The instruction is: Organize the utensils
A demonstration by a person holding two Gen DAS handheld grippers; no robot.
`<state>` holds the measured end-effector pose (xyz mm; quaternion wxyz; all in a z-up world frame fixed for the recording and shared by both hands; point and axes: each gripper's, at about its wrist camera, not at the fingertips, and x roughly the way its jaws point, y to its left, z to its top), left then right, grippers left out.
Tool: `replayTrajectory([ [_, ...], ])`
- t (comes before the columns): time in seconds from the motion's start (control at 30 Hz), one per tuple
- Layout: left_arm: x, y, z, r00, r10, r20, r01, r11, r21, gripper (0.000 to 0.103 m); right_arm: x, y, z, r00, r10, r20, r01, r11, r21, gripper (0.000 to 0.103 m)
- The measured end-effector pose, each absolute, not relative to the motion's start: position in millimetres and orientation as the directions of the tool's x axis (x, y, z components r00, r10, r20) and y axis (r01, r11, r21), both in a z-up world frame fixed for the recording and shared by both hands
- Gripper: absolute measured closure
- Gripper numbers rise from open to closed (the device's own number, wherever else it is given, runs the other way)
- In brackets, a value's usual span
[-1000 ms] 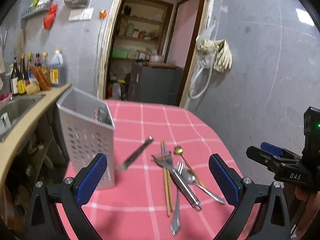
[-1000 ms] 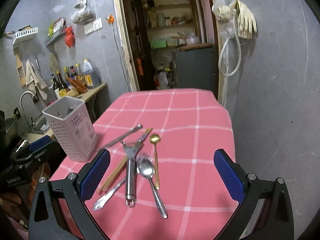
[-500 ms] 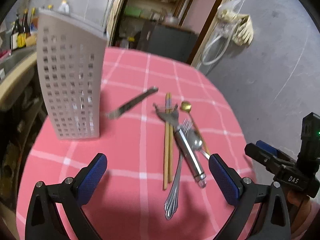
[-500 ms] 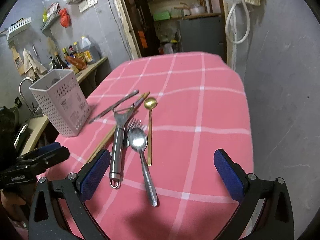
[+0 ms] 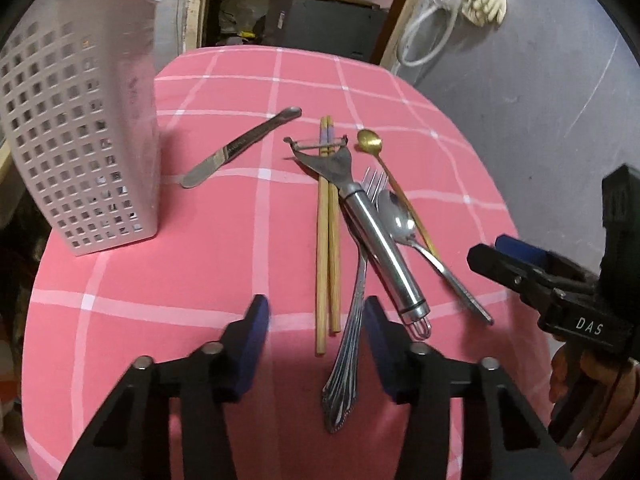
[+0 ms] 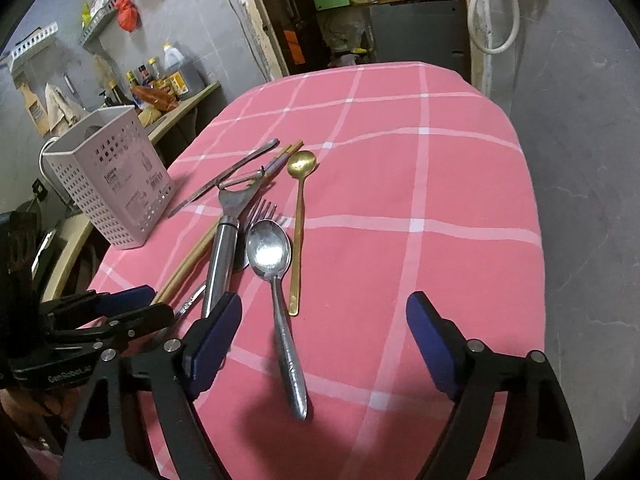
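Observation:
On the pink checked tablecloth lies a pile of utensils: a pair of wooden chopsticks, a steel peeler, a fork, a steel spoon and a gold spoon. A butter knife lies apart, near the white perforated holder. My left gripper is closing over the near ends of the chopsticks and the fork handle, its pads clear of them. My right gripper is closing too, with the steel spoon handle between its fingers, untouched.
The table's rounded edge drops to a grey floor on the right. A counter with bottles and a sink stand left of the holder. A doorway with shelves lies beyond the far end. A hand holds the right gripper.
Both grippers have sunk toward the table and tipped downward, so the utensils loom larger. Both pairs of jaws have narrowed, the left far more. The utensils have not moved.

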<state>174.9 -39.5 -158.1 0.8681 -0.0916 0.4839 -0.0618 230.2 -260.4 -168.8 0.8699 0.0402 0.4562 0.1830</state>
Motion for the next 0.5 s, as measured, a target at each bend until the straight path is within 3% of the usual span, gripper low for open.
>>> replayTrajectory([
  [0.2,178.7,-46.9,-157.3,0.521,-0.17,-0.836,0.038,0.984,-0.176,0.073,253.0,-257.0,-169.5,0.519,0.39,-0.761,-0.346,0.909,0.231,0.045],
  [0.33,181.1,-41.1,-161.1,0.512,-0.135,-0.848,-0.003,0.987,-0.159,0.091,279.4,-251.7,-169.6,0.503,0.43,-0.75,-0.393,0.886,0.244,0.053],
  [0.5,180.1,-37.8,-161.6,0.519,-0.15,-0.841,-0.01,0.983,-0.182,0.091,316.8,-242.2,-171.1,0.467,0.488,-0.738,-0.449,0.849,0.278,0.056],
])
